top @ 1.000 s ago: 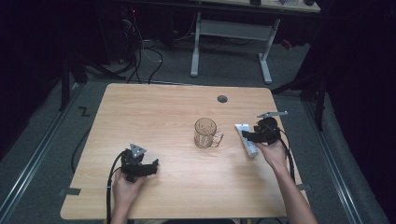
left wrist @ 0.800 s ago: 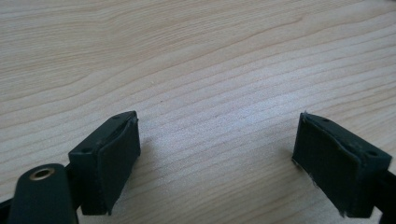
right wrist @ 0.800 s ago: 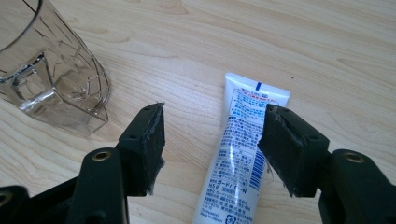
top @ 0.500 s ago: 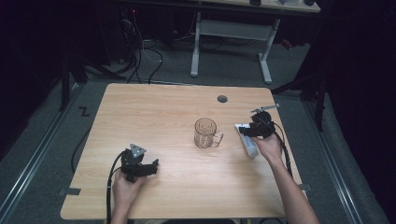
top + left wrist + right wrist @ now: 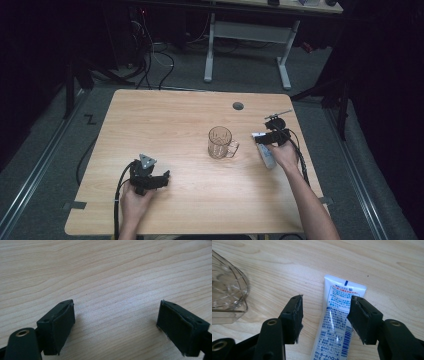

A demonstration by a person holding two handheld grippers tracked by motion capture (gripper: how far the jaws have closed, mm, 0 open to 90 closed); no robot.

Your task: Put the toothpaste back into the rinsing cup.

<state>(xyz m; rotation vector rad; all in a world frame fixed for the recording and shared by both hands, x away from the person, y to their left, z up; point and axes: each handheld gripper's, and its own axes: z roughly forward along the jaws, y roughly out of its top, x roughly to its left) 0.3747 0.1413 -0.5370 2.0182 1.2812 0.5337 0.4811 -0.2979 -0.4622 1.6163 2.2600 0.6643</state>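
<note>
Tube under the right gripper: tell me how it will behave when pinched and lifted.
The tube lies flat on the table, so it probably won't roll. It looks like soft plastic and may dent between the right gripper's open jaws. Its glossy skin could slip.

Table [image 5: 190,120] brightly lit, dark surroundings, sharp close-ups

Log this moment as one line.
right gripper: open, jaws astride tube | tube: flat on table | mug: upright, left of tube | left gripper: open, idle
</note>
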